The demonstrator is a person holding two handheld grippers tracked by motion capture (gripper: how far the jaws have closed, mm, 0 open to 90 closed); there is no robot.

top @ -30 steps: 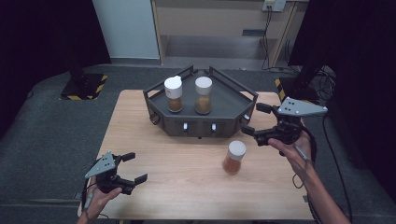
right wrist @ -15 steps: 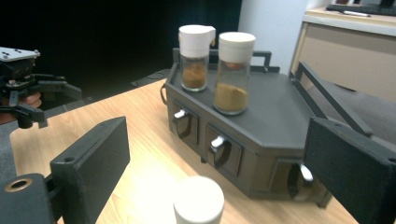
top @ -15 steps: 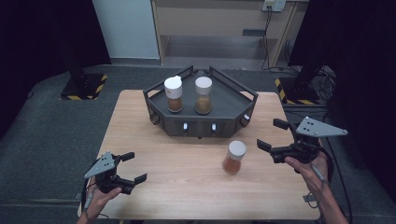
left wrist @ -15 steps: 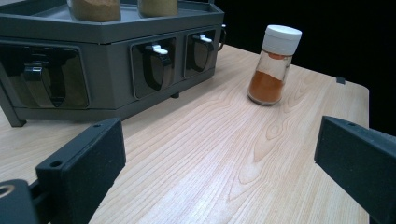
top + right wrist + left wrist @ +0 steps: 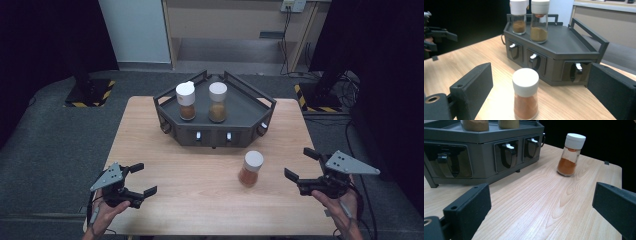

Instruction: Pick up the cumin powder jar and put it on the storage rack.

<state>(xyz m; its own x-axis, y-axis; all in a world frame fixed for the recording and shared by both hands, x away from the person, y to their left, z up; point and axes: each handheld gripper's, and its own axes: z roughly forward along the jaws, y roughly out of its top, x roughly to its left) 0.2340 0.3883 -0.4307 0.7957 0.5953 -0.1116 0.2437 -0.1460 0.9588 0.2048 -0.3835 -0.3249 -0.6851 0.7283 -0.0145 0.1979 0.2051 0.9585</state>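
A dark grey rack (image 5: 215, 131) with small front drawers stands at the table's far middle, also in the left gripper view (image 5: 486, 150) and the right gripper view (image 5: 574, 47). Two white-capped spice jars (image 5: 185, 100) (image 5: 217, 101) stand on top of it. A third jar of orange-brown powder (image 5: 250, 168) (image 5: 570, 155) (image 5: 525, 100) stands upright on the table in front of the rack. My right gripper (image 5: 299, 164) (image 5: 542, 77) is open, level with that jar and to its right; its jaws have just been opening and the jar is ahead of them, untouched. My left gripper (image 5: 144, 178) (image 5: 541, 205) rests open at the near left.
The wooden table (image 5: 200, 200) has bare board between the two grippers. Dark carpet lies around it, and the table's right edge runs just under my right hand. The left gripper (image 5: 439, 35) shows far off in the right gripper view.
My right gripper has come down and back from beside the rack's right end to the near right of the table, now facing the loose jar. The left gripper has stayed put.
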